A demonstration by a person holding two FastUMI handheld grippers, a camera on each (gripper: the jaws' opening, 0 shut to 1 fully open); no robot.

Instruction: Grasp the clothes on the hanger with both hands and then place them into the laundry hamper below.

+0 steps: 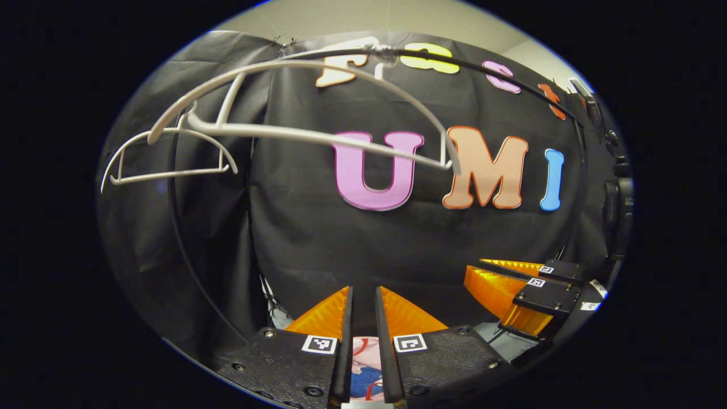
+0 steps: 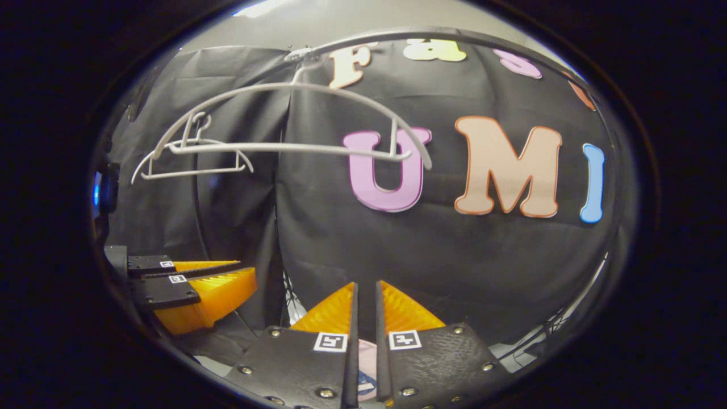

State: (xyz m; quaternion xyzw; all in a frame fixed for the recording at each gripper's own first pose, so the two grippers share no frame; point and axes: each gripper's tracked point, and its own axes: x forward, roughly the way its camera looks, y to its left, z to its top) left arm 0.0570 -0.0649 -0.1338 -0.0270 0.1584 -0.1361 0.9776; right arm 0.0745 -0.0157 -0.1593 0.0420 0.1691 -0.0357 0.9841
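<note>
Below the white hanger (image 1: pixel 295 133), which hangs bare from the rail (image 1: pixel 483 65) in the left gripper view with a second hanger (image 1: pixel 170 165) to its left, the left gripper (image 1: pixel 363 309) has its orange fingers nearly together with a narrow gap; pink and blue clothes (image 1: pixel 363 366) show low in that gap, though I cannot tell if they are pinched. Right of it sits the right gripper (image 1: pixel 511 284). In the right gripper view, beneath the same hanger, the right gripper's fingers stand similarly close, with pink cloth between them.
</note>
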